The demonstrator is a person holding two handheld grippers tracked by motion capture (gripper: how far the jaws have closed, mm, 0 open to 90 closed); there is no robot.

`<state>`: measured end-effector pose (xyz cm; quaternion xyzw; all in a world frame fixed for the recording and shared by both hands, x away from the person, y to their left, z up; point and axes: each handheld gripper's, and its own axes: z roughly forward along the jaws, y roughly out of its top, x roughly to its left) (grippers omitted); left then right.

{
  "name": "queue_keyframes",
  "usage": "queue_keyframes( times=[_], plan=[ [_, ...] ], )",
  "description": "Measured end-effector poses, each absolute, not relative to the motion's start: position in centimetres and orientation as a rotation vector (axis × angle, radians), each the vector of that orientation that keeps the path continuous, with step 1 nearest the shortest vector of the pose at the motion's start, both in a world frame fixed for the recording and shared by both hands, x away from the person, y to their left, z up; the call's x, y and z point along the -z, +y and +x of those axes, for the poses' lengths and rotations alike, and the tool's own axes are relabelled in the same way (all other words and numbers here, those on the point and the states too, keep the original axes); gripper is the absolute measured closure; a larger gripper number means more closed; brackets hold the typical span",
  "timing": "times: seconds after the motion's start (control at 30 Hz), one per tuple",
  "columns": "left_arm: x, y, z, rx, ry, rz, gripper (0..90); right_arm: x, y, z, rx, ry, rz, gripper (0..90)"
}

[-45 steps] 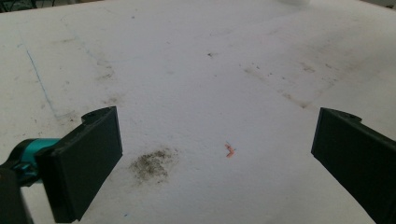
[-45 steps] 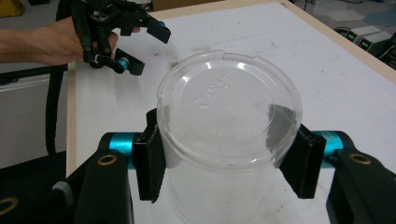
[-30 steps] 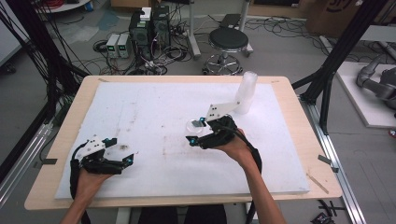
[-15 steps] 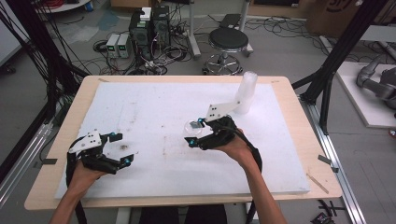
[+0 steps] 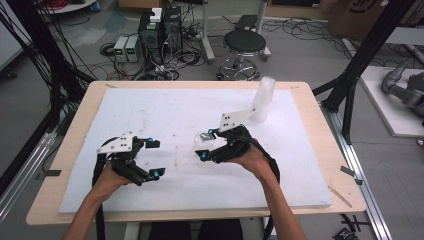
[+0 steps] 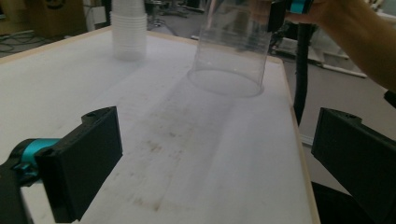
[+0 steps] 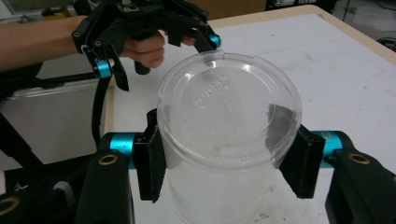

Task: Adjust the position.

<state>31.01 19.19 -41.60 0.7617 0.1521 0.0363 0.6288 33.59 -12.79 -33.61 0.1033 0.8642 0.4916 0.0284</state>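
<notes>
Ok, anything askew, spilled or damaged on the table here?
Nothing spilled or broken. The clear cup stands upside down on the white mat, clamped in the right gripper. The mat shows faint brownish stains. The cup stack stands upright.

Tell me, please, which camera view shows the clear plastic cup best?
The right gripper view: the clear cup stands upside down, clamped between the right claw's two pads. The left gripper view shows its lower wall and rim on the white mat. The high view shows a faint, small shape.
</notes>
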Motion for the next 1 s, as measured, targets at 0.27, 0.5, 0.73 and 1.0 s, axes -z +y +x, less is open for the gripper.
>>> queue_keyframes(
  times=[0.27, 0.5, 0.73, 1.0],
  plan=[
    [41.1, 16.2, 31.5, -0.016, 0.281, 1.722, 1.8, 33.2, -12.7, 33.2, -1.613, 2.682, 0.239, 41.4],
    [41.1, 14.3, 31.5, 0.009, 0.232, 1.716, 1.8, 33.1, -12.5, 33.0, -1.630, 2.693, 0.191, 41.4],
    [41.2, 12.8, 31.5, 0.028, 0.209, 1.697, 1.8, 33.0, -12.2, 32.8, -1.647, 2.700, 0.163, 41.4],
    [41.0, 12.0, 31.2, 0.013, 0.183, 1.671, 10.4, 32.9, -12.2, 32.6, -1.659, 2.700, 0.156, 41.3]
  ],
)
